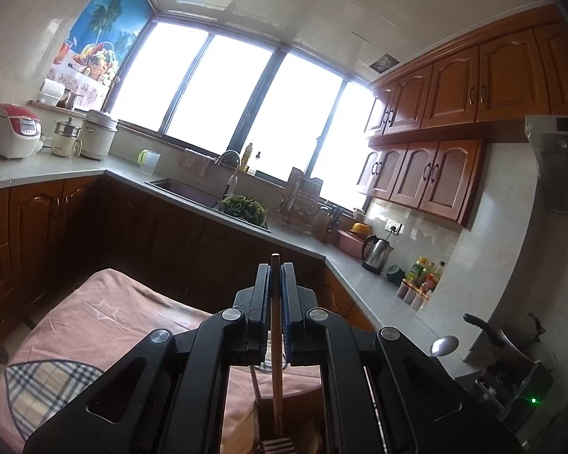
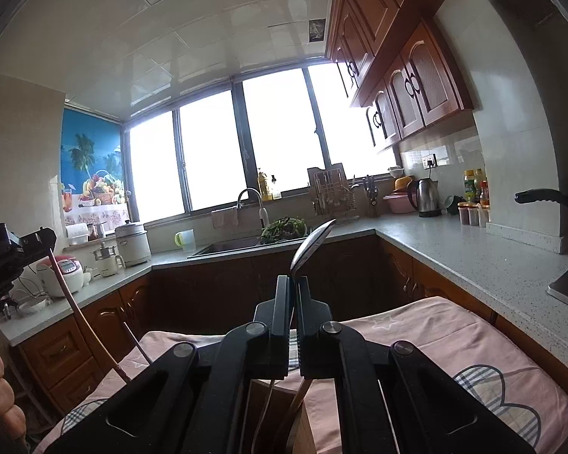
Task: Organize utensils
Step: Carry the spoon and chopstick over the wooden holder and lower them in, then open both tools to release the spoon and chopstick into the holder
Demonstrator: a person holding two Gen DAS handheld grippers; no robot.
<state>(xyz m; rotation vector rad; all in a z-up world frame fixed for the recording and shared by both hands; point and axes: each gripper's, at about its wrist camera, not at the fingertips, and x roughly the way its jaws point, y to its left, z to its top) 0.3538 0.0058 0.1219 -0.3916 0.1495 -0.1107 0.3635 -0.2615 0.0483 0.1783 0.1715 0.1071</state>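
My left gripper [image 1: 275, 268] is shut on a wooden chopstick [image 1: 275, 340] that runs upright between its pads, its tip above the jaws. Below it a fork head [image 1: 278, 445] shows near the bottom edge. My right gripper [image 2: 294, 280] is shut on a metal spoon [image 2: 313, 240], bowl pointing up and to the right. The spoon bowl also shows in the left wrist view [image 1: 444, 345]. The left gripper [image 2: 3, 261] and its chopstick [image 2: 74, 302] show at the left of the right wrist view. A wooden holder [image 2: 280, 416] sits under the right gripper, partly hidden.
A table with a pink cloth [image 1: 106, 325] lies below both grippers; it also shows in the right wrist view [image 2: 454, 340]. Grey counters [image 2: 473, 242] run around the kitchen with a sink [image 2: 231, 246], kettle [image 2: 426, 195], rice cooker [image 1: 15, 130] and a pan handle [image 2: 541, 196].
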